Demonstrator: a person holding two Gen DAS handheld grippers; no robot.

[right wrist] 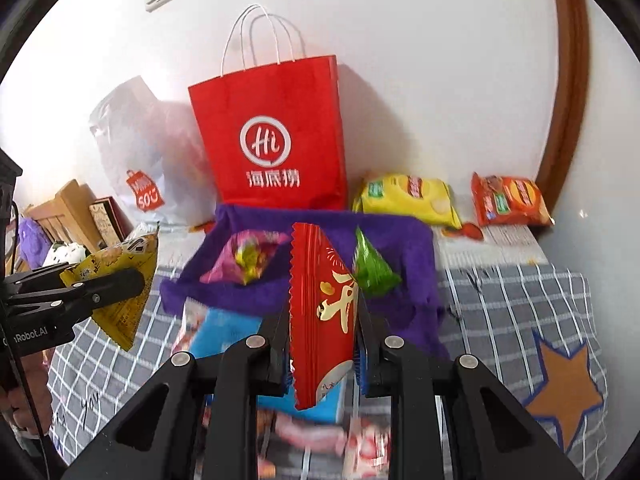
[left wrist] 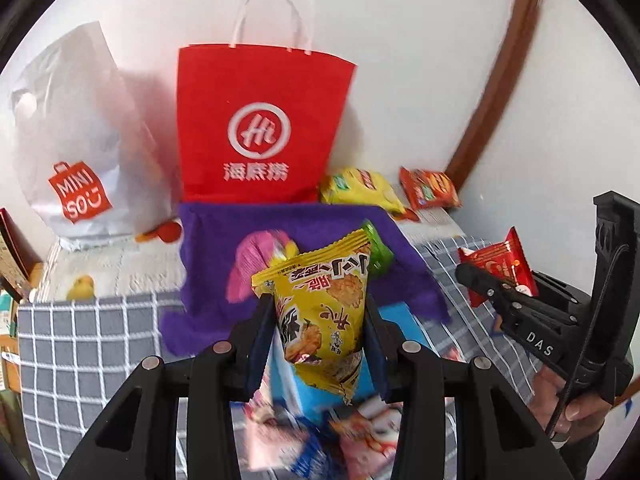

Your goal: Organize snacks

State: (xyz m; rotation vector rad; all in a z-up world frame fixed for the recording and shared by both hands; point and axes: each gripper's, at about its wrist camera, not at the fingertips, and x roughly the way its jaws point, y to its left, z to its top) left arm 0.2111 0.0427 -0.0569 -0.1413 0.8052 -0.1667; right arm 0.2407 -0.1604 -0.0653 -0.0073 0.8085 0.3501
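My left gripper (left wrist: 320, 312) is shut on a yellow snack packet (left wrist: 320, 304), held upright above the table; it also shows in the right wrist view (right wrist: 120, 280). My right gripper (right wrist: 322, 320) is shut on a red snack packet (right wrist: 320, 312), seen too in the left wrist view (left wrist: 500, 268). Ahead lies a purple cloth (right wrist: 400, 248) with a pink packet (right wrist: 244, 256) and a green packet (right wrist: 372, 268) on it. Beyond it stands a red paper bag (right wrist: 276, 140).
A white Miniso bag (left wrist: 76, 152) stands left of the red bag. A yellow chip bag (right wrist: 408, 196) and an orange chip bag (right wrist: 508, 200) lie at the back right. A blue box (right wrist: 224, 332) and loose packets (right wrist: 360, 444) lie below the grippers on the checked tablecloth (right wrist: 500, 300).
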